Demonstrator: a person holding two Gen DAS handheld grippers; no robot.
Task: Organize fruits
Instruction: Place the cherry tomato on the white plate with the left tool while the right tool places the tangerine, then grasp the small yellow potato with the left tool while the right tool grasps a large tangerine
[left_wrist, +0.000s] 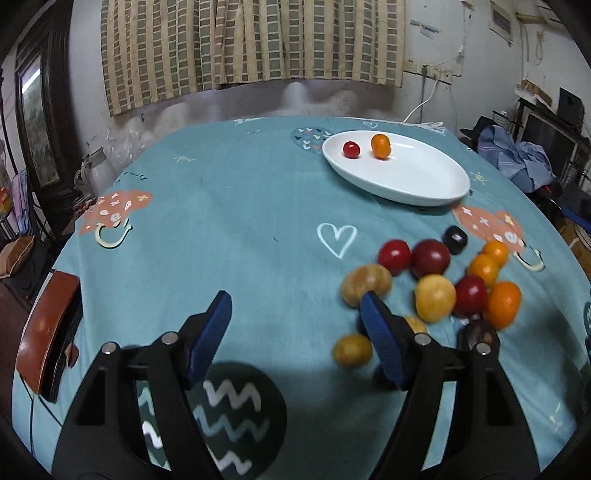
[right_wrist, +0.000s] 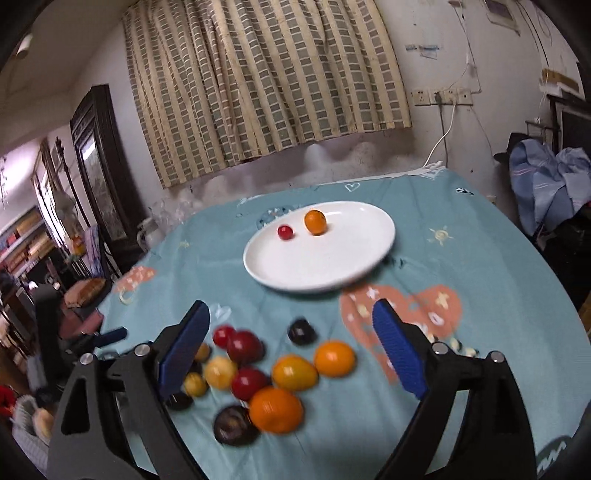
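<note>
My left camera sits low over the table (left_wrist: 240, 206), looking down and far toward the curtain (left_wrist: 251, 44). My right camera looks the same way. Both see the white plate (left_wrist: 424, 184) and the fruit pile (right_wrist: 266, 373), close up.

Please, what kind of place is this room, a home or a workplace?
Most likely a lived-in room of a home. A table under a printed cloth carries a white plate and loose fruit, a checked curtain hangs on the wall behind, and clothes lie piled at the side.
</note>
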